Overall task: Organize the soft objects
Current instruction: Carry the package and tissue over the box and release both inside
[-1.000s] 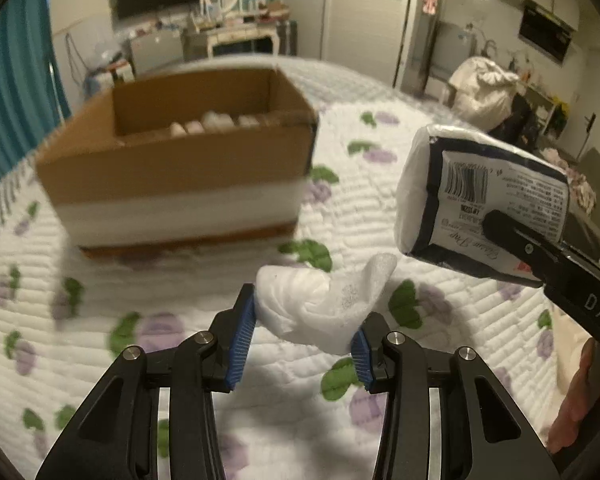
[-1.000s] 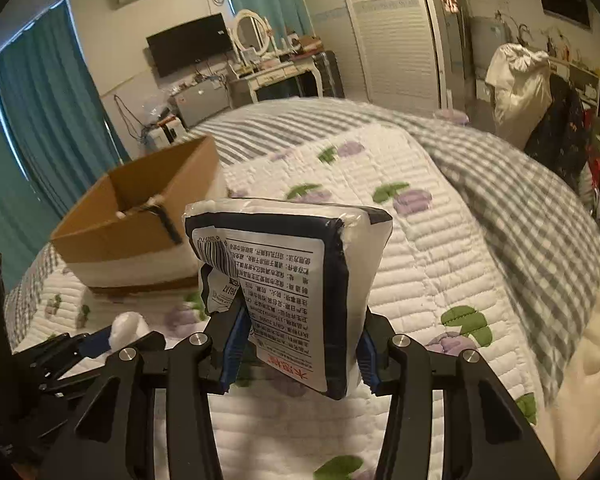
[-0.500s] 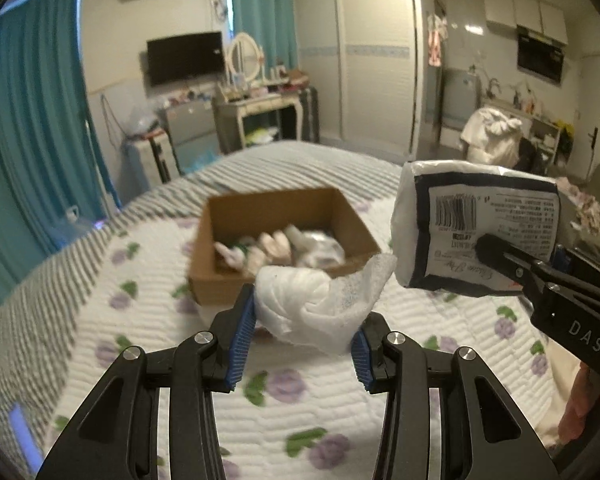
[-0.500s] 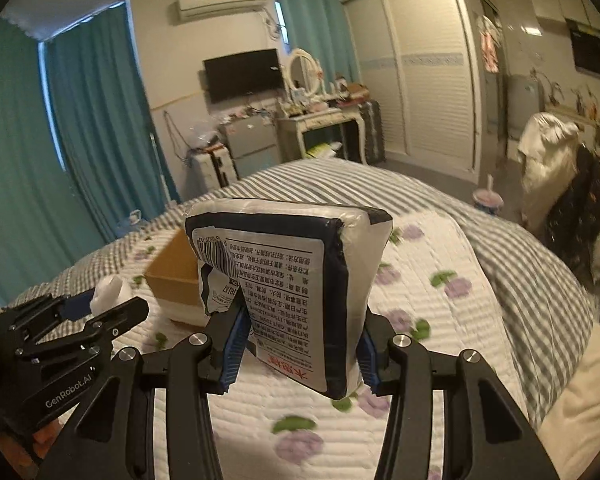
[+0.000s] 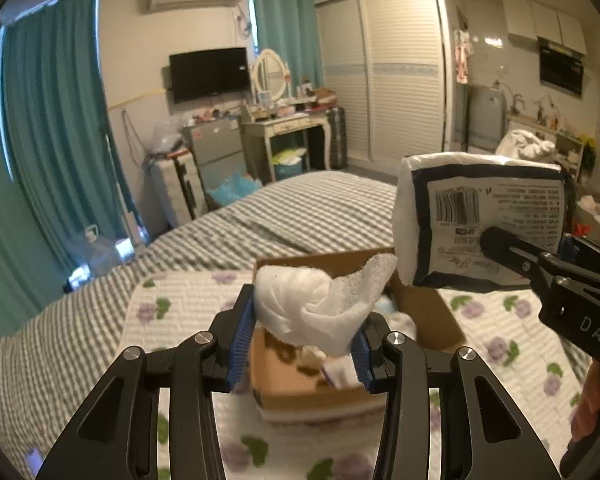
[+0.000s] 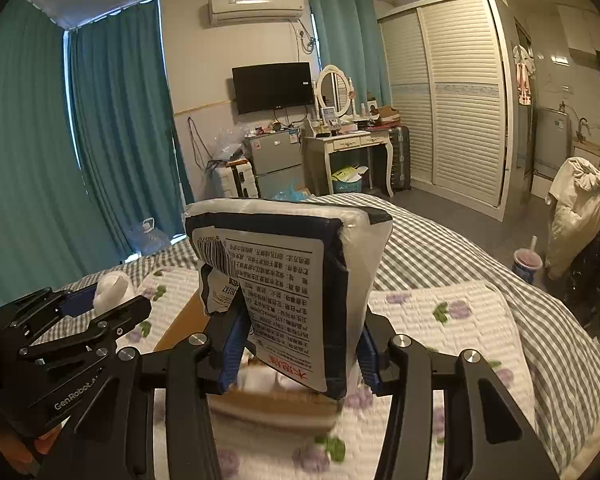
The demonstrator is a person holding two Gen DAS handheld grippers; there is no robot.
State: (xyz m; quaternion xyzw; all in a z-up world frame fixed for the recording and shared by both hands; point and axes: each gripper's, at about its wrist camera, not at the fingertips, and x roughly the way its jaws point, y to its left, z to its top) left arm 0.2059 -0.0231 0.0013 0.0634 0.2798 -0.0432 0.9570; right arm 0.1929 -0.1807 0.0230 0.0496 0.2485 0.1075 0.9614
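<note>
My left gripper (image 5: 302,346) is shut on a crumpled white cloth (image 5: 320,308) and holds it above an open cardboard box (image 5: 300,392) on the bed. My right gripper (image 6: 298,354) is shut on a white and dark-blue tissue pack (image 6: 292,292) with printed text, held above the same box (image 6: 268,404). In the left wrist view the tissue pack (image 5: 480,224) and right gripper (image 5: 548,280) sit at the right. In the right wrist view the left gripper (image 6: 100,308) with the cloth (image 6: 114,290) sits at the left. Small soft items lie in the box.
The box rests on a white quilt with purple flowers (image 5: 188,308) over a grey checked bedspread (image 5: 292,216). Beyond the bed stand teal curtains (image 6: 112,152), a dressing table (image 6: 348,148), a small fridge (image 6: 274,160) and a wardrobe (image 6: 460,96).
Both grippers have risen and moved over the box, each keeping its hold. The box now lies below and behind the held items and looks smaller.
</note>
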